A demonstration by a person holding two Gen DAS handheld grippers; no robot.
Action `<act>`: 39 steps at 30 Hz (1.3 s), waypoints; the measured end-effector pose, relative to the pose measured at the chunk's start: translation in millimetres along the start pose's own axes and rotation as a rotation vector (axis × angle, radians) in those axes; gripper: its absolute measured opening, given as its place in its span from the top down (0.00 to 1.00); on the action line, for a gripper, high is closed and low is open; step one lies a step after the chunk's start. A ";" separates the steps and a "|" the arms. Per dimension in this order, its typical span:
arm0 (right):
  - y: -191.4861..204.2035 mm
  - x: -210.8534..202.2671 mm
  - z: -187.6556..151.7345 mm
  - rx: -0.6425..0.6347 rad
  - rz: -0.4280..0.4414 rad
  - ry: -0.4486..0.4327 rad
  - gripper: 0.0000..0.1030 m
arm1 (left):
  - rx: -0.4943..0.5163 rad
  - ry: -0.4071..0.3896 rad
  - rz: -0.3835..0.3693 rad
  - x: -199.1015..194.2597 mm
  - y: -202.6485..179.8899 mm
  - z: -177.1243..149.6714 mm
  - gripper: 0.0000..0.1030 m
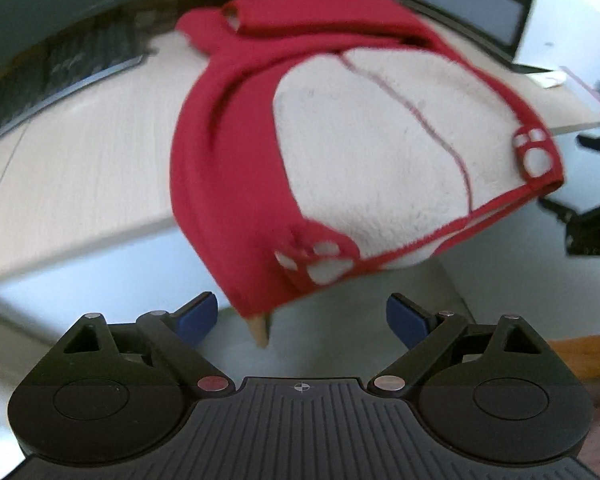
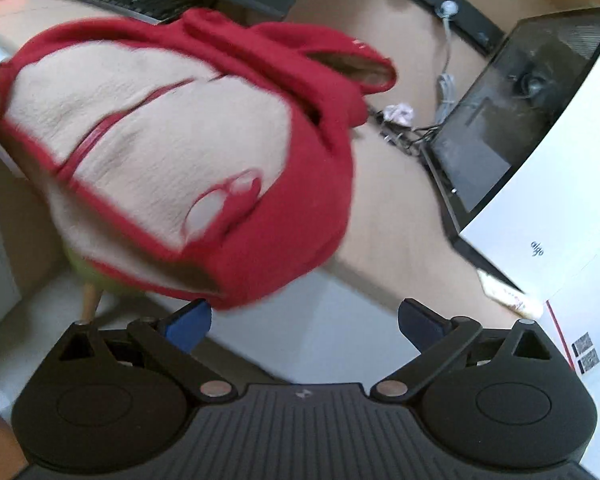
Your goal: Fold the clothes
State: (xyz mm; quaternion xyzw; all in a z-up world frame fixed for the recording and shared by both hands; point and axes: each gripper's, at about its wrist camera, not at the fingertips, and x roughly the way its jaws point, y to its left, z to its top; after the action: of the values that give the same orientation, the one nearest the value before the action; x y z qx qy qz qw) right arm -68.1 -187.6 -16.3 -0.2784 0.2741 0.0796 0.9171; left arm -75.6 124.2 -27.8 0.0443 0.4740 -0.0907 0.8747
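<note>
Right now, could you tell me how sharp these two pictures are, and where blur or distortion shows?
Left wrist view: the garment is smeared by motion blur, its paw patches soft, while the left gripper at the bottom is crisp; the desk edge bows from the fisheye lens. Right wrist view: the garment is streaked too, the right gripper sharp, the laptop fairly clear but bent.

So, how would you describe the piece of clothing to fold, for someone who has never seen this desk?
Find the light wooden desk with a black keyboard at the back. The garment hangs over its front edge. It alone is bright red, with a cream fleecy panel and small paw patches.
</note>
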 end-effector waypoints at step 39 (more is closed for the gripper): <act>-119.7 -75.8 69.5 0.124 -0.286 -0.297 0.02 | 0.073 -0.401 0.295 -80.5 53.0 97.9 0.01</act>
State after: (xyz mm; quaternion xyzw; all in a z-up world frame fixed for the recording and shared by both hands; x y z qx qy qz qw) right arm -63.9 -248.2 129.3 -0.2426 0.0978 -0.0283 0.9648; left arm -27.6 169.6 92.6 0.1256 0.2756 0.0140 0.9529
